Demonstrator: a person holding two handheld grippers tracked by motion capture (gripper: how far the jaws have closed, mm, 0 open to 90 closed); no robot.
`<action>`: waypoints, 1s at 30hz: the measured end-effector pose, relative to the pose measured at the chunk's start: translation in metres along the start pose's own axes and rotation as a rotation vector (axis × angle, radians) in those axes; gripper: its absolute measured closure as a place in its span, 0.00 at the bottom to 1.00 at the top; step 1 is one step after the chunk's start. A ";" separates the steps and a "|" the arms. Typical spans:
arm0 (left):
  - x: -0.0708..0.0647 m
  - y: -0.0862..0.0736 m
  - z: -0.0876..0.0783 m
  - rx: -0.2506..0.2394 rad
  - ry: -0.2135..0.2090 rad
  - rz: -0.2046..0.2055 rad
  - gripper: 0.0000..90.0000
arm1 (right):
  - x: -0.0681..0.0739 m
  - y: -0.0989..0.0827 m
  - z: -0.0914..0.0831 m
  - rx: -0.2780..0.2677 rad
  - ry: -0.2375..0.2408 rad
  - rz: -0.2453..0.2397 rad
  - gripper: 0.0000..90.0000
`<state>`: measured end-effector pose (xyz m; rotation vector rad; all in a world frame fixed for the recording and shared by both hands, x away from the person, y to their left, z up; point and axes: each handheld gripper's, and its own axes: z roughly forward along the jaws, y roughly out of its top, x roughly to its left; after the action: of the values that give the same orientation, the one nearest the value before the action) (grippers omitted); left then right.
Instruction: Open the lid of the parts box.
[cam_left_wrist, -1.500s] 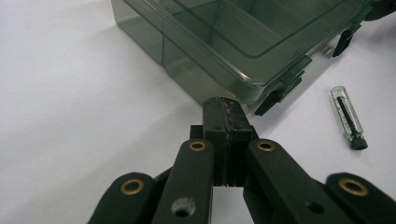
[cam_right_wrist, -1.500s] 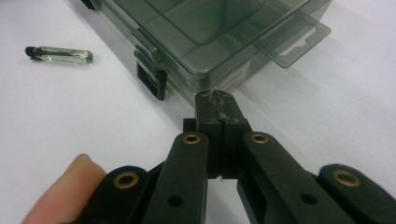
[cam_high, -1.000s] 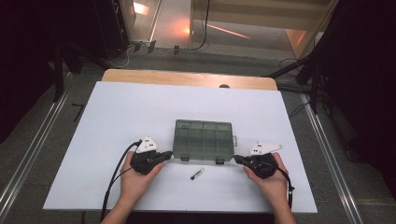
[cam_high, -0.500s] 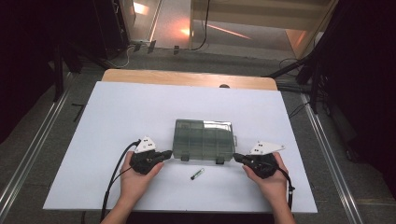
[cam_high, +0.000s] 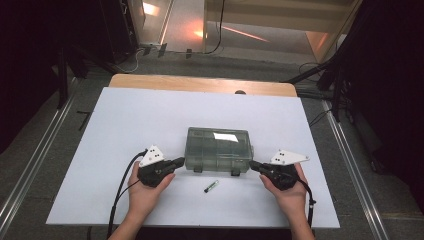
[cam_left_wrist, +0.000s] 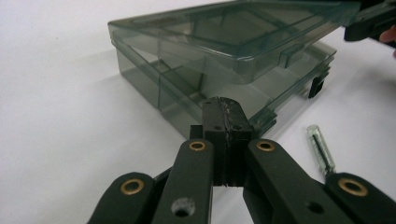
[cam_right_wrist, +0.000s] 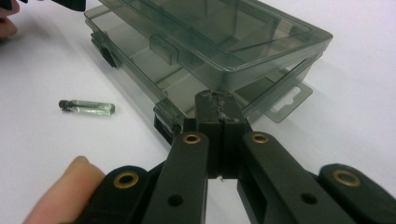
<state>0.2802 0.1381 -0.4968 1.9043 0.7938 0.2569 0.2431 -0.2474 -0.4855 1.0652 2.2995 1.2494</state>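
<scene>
A white table was seen in a dim room, with dark stands around it and a lit floor behind. Near the front of the table a smoky clear plastic box was placed, and everything else is located from this box.

The left gripper was held at the left front corner of the box, and the right gripper at the right front corner. In the left gripper view the jaws of the left gripper were pressed flat together with nothing between them, their tip at or just before the box corner. The same was seen for the right gripper in the right gripper view: clenched on nothing, its tip at the box edge.

The lid was already raised a little at the front, so a gap was visible above the tray. The opening seemed begun but not finished; the lid was probably still to be lifted fully. A small glass vial lay just in front of the box, untouched, and was perhaps meant to be put inside.

Whether the tips really touched the box could not be told. The contents of the compartments were hard to make out through the dark plastic, and the hinge side was hidden.
</scene>
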 end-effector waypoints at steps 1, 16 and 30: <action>-0.001 0.000 0.000 -0.008 0.001 0.003 1.00 | 0.000 0.000 0.000 -0.006 0.000 0.002 1.00; -0.001 0.005 -0.003 -0.093 0.006 -0.001 1.00 | 0.007 0.004 0.004 -0.083 -0.061 0.018 1.00; -0.004 0.022 0.003 -0.125 0.006 0.043 1.00 | 0.011 0.016 0.009 -0.127 -0.124 0.036 1.00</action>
<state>0.2875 0.1270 -0.4784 1.8053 0.7250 0.3315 0.2481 -0.2282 -0.4768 1.1108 2.0891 1.2868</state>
